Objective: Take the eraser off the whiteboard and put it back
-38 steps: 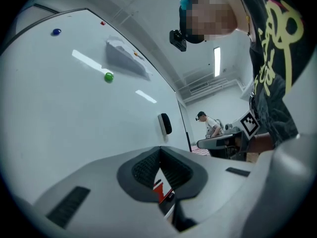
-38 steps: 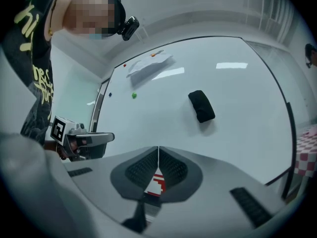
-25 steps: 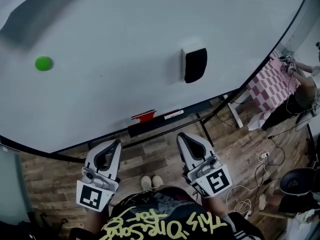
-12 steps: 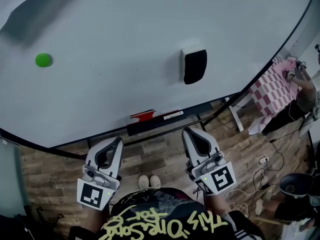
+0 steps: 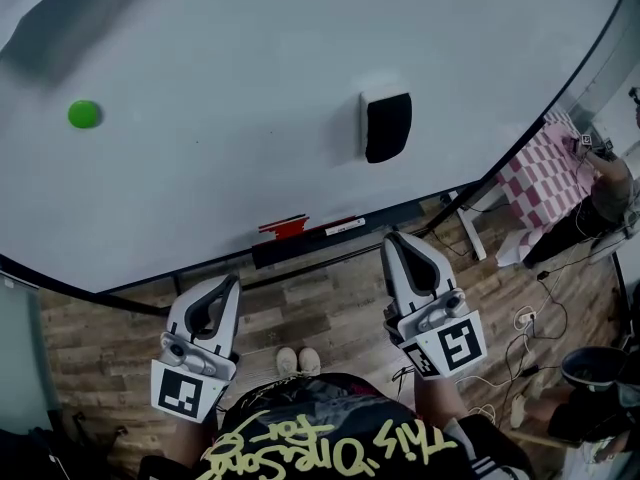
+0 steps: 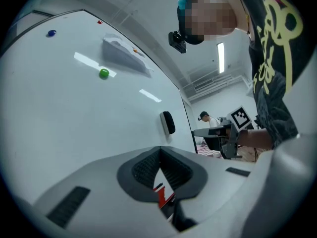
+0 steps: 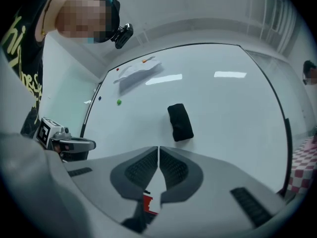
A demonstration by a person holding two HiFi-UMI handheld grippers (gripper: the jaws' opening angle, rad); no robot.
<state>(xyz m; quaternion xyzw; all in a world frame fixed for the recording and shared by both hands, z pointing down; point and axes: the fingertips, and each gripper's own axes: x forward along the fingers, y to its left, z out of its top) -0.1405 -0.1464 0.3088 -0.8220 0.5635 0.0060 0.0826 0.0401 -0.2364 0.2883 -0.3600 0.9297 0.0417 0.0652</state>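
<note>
Jaws pressed together and empty on left gripper and right gripper, we face the whiteboard, its black eraser stuck on above the right gripper. To lift it cleanly, we should spread the right jaws wide and close across its narrow sides.

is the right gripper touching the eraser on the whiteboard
Apart. The right gripper view shows bare whiteboard between the shut right gripper and the eraser.

Green magnet, checkered cloth, wooden floor
</note>
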